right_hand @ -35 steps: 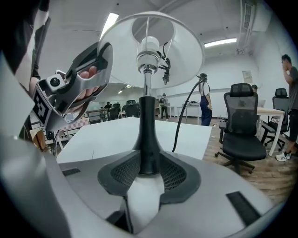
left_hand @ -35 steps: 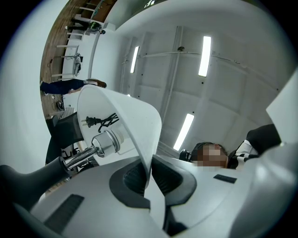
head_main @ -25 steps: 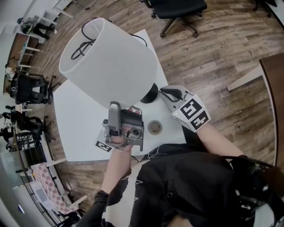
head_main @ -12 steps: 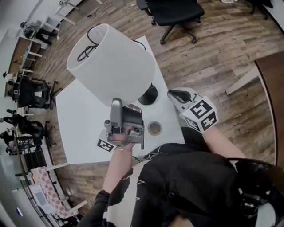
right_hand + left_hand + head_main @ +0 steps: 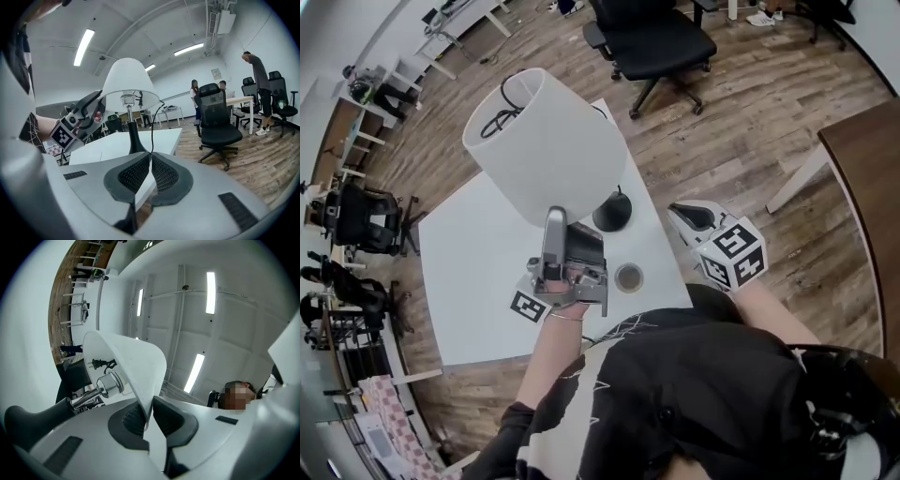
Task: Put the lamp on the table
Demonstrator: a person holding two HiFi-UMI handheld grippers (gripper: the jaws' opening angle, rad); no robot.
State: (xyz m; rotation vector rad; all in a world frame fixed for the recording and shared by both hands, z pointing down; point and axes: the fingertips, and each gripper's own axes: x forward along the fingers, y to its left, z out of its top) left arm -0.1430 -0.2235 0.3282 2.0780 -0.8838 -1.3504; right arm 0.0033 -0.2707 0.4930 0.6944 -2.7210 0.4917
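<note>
Table [image 5: 478,281] partly hidden under lampshade [image 5: 548,141]; left fingers [image 5: 129,418] pinch rim [image 5: 140,394]; right fingers [image 5: 133,174] closed, empty.

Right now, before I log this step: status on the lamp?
Left gripper shut on lampshade rim. Right gripper shut, looks empty, beside table. Lamp base on table. Tape roll near base, apart.
</note>
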